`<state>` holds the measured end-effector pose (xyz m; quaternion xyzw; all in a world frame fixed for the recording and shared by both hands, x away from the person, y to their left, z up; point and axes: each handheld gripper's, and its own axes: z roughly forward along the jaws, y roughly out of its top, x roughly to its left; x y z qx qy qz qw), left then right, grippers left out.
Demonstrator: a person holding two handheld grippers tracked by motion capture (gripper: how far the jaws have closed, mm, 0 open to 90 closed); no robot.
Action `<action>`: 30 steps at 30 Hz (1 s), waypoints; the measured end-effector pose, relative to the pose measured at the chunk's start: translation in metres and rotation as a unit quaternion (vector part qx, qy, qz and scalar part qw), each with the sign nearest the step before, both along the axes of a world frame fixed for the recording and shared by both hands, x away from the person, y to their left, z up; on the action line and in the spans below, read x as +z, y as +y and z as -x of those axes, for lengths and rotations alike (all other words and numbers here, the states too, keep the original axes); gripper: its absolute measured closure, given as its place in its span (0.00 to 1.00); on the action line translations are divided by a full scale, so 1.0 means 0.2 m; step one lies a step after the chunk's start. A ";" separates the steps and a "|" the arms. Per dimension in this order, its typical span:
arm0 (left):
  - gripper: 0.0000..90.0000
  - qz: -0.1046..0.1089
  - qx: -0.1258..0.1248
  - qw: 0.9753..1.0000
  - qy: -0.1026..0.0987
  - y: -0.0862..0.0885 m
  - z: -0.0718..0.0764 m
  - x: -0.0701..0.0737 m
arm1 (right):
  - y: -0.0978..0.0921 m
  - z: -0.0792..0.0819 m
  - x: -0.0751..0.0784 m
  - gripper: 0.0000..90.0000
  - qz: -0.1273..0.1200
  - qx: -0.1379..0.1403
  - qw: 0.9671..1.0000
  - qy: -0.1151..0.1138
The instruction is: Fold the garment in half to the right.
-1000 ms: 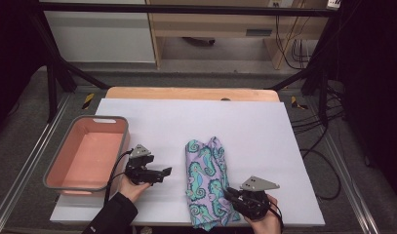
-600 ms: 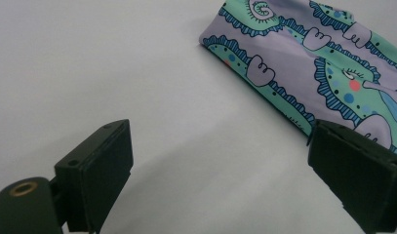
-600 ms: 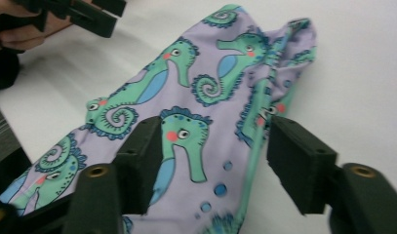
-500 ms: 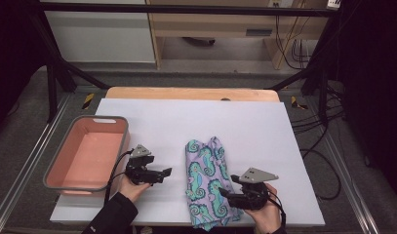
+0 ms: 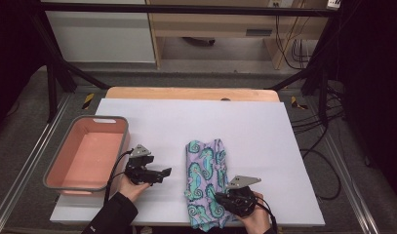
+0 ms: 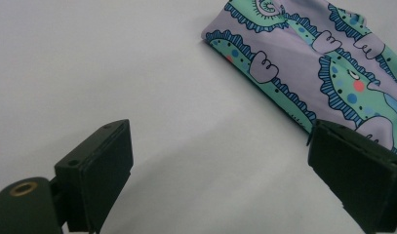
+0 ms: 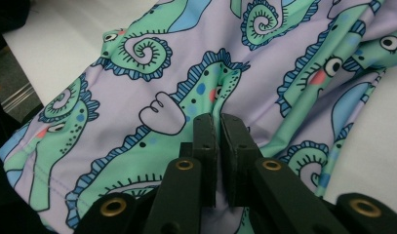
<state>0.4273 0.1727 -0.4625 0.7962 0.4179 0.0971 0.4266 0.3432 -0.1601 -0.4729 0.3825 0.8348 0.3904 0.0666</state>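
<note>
White counter point(image 5: 264, 131) underneath, your right claw point(image 7: 218, 127) was pinching only a thin ridge of cloth point(image 5: 206, 170); it could slip. Left claw point(image 6: 215, 161) stood apart.

Cloth point(image 5: 204, 185) near end overhangs table edge, cut off.

Seahorse-print cloth point(image 5: 206, 183) lies lengthwise near the table's point(image 5: 264, 126) front edge. Right gripper point(image 5: 224, 200) sits on its near end, probably pinching it. Left gripper point(image 5: 163, 174) hovers between the cloth and pink bin point(image 5: 69, 180).
</note>
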 end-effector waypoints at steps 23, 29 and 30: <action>0.09 0.001 -0.001 1.000 0.001 0.00 -0.01 0.00 | -0.04 -0.51 0.06 0.99 0.008 -0.076 0.994 -0.079; 0.09 -0.002 -0.005 1.000 0.003 0.00 -0.01 -0.01 | -0.10 -0.50 0.05 0.98 0.004 -0.104 0.991 -0.082; 0.09 -0.002 -0.006 1.000 0.003 0.00 -0.01 -0.01 | -0.10 -0.50 0.03 0.97 0.010 -0.105 0.992 -0.076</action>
